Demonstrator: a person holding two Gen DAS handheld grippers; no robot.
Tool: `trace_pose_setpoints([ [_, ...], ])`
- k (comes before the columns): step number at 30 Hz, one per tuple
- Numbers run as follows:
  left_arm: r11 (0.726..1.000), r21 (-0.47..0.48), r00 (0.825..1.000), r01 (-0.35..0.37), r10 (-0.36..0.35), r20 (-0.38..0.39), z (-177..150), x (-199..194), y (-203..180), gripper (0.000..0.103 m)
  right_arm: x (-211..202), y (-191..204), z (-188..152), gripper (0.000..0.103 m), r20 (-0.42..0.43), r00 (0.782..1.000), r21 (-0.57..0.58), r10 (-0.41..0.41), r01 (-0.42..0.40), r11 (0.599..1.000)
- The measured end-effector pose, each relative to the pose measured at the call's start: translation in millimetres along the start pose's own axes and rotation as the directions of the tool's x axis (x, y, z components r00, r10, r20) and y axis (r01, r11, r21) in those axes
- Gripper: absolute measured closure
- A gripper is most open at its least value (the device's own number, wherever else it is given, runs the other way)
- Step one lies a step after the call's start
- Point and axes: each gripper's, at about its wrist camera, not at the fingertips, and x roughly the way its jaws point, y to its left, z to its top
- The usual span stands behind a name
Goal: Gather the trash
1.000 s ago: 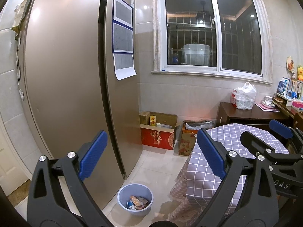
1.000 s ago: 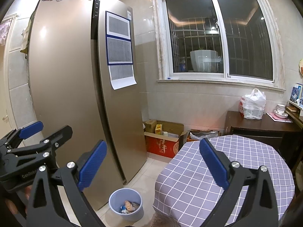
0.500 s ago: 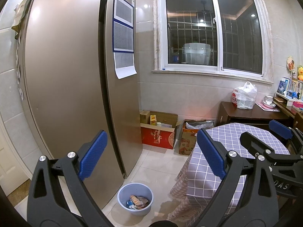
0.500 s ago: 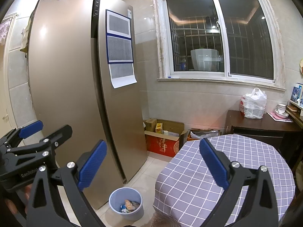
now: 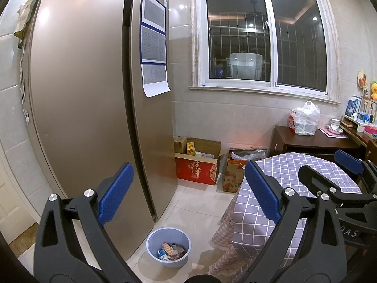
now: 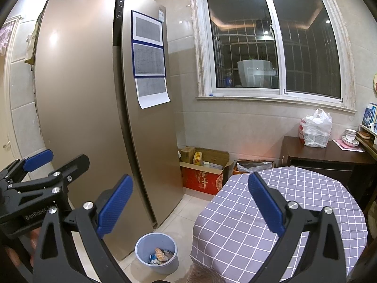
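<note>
Below and between both raised tools, well apart from either: a round pale-blue plastic bin (image 5: 168, 247) on the tiled floor, holding crumpled wrappers (image 5: 171, 251) in orange, blue and white.

Left tool (image 5: 186, 194): spread wide, nothing between its ribbed blue pads (image 5: 116, 191). Right tool (image 6: 188, 204): likewise gaping and empty, black plastic arms with bright metal screws.

Relative to the bin:
- just beside it on the left, a tall bronze fridge (image 5: 94, 94), smooth and glossy, printed sheets (image 5: 153, 44) stuck on its door, small magnets along the top edge in the right wrist view
- just to the right, a round counter (image 6: 278, 214) under a lilac checked cloth with white grid lines, hem hanging near the floor
- beyond, against the tiled wall, a red cardboard box (image 5: 199, 167) with flaps open and a second brown carton
- farther right, a dark wooden cabinet (image 6: 327, 153) bearing a knotted white plastic bag (image 6: 315, 129)

Wrapper print too small to read. Bin's near rim partly cut off by a dark shape at the lower edge.
</note>
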Motion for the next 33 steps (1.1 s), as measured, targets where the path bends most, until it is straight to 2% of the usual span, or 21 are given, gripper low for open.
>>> trace_pose_setpoints([
  [33,1.000,0.002,1.000,0.007,-0.007,-0.008,1,2,2,0.010,2,-7,-14,0.007,-0.014,1.000,0.013,0.003,-0.003,1.000],
])
